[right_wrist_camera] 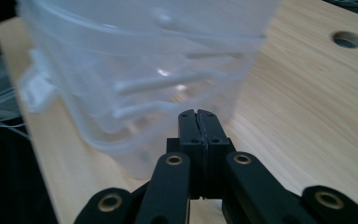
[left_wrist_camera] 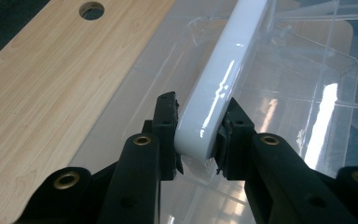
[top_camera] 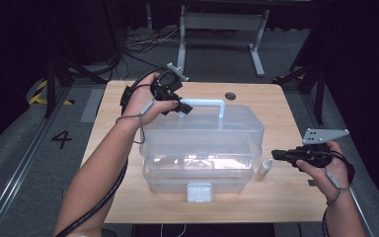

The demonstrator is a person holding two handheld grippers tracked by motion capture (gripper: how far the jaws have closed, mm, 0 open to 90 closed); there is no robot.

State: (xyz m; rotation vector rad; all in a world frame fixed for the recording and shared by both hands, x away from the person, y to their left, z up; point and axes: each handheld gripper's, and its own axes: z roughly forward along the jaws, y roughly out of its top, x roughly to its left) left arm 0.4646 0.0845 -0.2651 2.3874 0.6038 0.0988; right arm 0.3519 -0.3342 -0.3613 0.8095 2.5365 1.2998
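A: What has the left hand-held gripper (left_wrist_camera: 199, 140) got?
B: Its jaws are clamped on one end of the white handle (left_wrist_camera: 223, 77) on top of the clear storage box (top_camera: 202, 143). The box stands mid-desk, with its white front latch (top_camera: 199, 191) facing the near edge.

A: And the right hand-held gripper (top_camera: 275, 155)?
B: Jaws pressed together, nothing between them. It hovers by the right edge of the desk (top_camera: 286, 118), pointing at the box's right side, apart from it. A small bottle (top_camera: 265, 167) stands between it and the box.

A: So which step is this?
B: I'd say steadying or lifting the box by the handle. The lid looks shut.

A: What does the next move call for?
B: Probably a firm hold on the handle, keeping the box level if it's raised. If the latch is to be undone, the right gripper must swing round to the near side, without knocking the bottle over.
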